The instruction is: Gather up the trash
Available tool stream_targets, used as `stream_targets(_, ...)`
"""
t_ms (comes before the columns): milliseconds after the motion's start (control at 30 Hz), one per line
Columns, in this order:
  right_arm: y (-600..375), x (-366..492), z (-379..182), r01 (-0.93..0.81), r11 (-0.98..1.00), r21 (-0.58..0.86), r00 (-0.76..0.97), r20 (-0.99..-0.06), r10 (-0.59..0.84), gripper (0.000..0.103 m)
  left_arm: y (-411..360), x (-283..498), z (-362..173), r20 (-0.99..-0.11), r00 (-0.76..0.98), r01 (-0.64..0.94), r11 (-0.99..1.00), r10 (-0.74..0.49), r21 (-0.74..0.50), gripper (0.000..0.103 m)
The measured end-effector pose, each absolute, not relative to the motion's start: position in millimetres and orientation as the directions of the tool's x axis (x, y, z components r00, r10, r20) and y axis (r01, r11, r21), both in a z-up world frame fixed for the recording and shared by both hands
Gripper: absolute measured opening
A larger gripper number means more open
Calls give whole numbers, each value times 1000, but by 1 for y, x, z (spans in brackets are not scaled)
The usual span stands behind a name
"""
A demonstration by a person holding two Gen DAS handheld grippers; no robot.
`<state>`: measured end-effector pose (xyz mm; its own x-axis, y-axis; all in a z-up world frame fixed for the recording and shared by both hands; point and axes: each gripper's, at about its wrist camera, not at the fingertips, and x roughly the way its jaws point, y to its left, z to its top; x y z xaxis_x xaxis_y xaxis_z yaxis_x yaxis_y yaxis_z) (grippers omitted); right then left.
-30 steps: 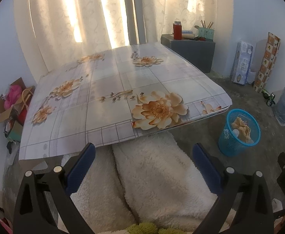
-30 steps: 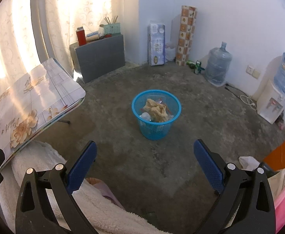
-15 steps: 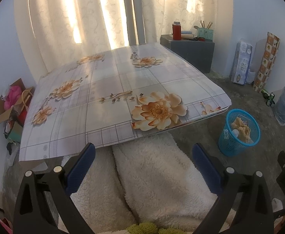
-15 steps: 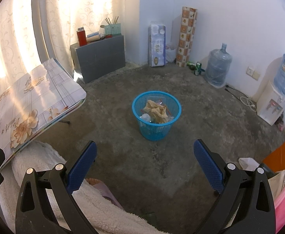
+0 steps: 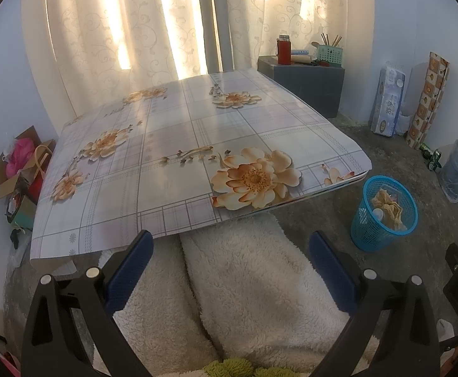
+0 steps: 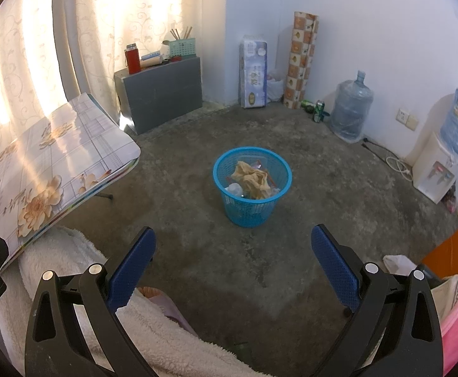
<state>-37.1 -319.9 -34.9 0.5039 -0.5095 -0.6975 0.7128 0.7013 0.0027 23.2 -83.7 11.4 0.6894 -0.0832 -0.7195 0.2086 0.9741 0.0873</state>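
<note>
A blue mesh trash basket (image 6: 252, 188) stands on the concrete floor, holding crumpled tan paper (image 6: 252, 179) and other scraps. It also shows in the left wrist view (image 5: 384, 216) beside the table's right corner. My right gripper (image 6: 233, 251) is open and empty, held above the floor short of the basket. My left gripper (image 5: 230, 257) is open and empty, over white fleece-clad legs (image 5: 238, 282) in front of the low table (image 5: 178, 157) with its flowered cover. No trash shows on the table top.
A grey cabinet (image 6: 163, 94) with a red flask stands by the curtains. A tissue pack, patterned roll, cans, a water bottle (image 6: 351, 110) and a dispenser (image 6: 439, 169) line the walls. A cardboard box (image 5: 18, 169) sits left of the table.
</note>
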Motion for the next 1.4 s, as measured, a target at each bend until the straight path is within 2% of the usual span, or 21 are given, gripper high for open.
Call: stream_targets(1400,-322,-35,-33,710,704,-1,504,-698,-509,95,-82,23,11,-720,688,210,974,-86,84,97)
